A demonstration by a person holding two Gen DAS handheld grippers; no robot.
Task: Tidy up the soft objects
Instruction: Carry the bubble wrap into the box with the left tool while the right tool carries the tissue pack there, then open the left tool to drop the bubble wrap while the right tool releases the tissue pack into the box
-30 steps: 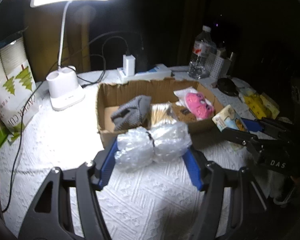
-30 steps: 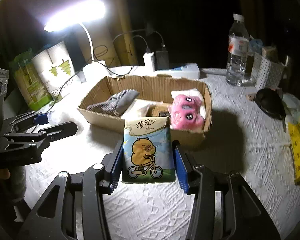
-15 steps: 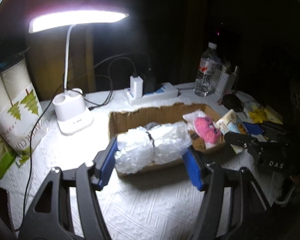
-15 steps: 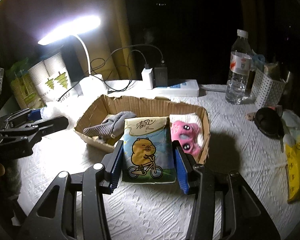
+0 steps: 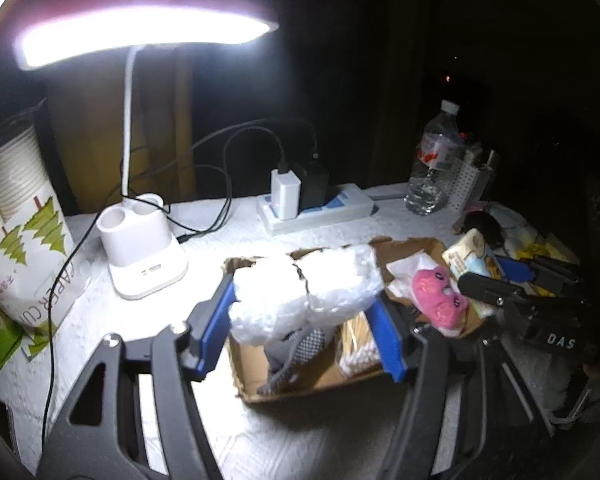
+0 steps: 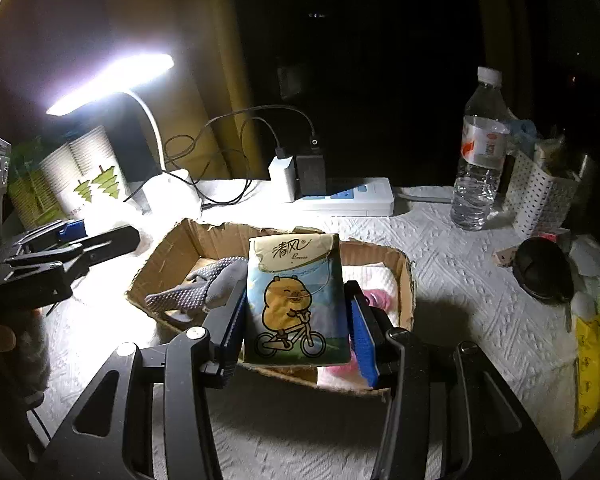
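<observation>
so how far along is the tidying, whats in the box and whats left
Done: a grey cloth and a pink plush lie in the cardboard box. In hand: the left gripper holds a bubble wrap bundle and the right gripper a tissue pack, both over the box. Left: release both.

Both wrist views over cardboard box (image 5: pixel 320 380)

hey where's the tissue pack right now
The tissue pack is clamped in the right gripper, held over the cardboard box, between the grey cloth on its left and the pink plush on its right.
</observation>
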